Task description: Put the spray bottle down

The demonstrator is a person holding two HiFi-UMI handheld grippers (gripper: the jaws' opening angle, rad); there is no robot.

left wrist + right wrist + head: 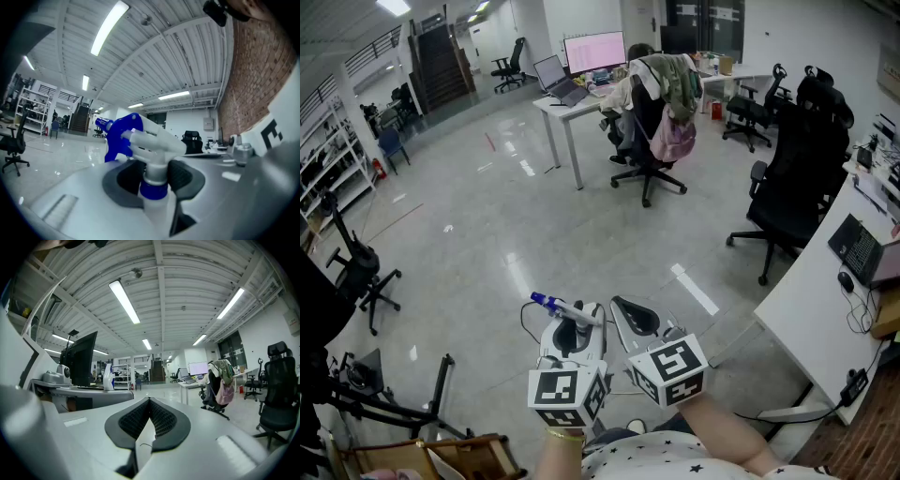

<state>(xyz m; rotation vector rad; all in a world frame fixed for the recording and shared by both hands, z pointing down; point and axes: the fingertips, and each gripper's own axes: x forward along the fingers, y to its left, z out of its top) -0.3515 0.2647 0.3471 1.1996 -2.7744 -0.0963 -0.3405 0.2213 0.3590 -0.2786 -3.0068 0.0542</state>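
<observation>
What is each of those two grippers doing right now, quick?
Left gripper: closed on the spray bottle, at its neck.
Right gripper: fingers closed, holding nothing.

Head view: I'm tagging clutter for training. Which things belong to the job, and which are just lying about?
Job: spray bottle; left gripper, shut on its neck.
Idle or lying about: right gripper, shut and empty; black office chair; laptop; mouse; monitor.
</observation>
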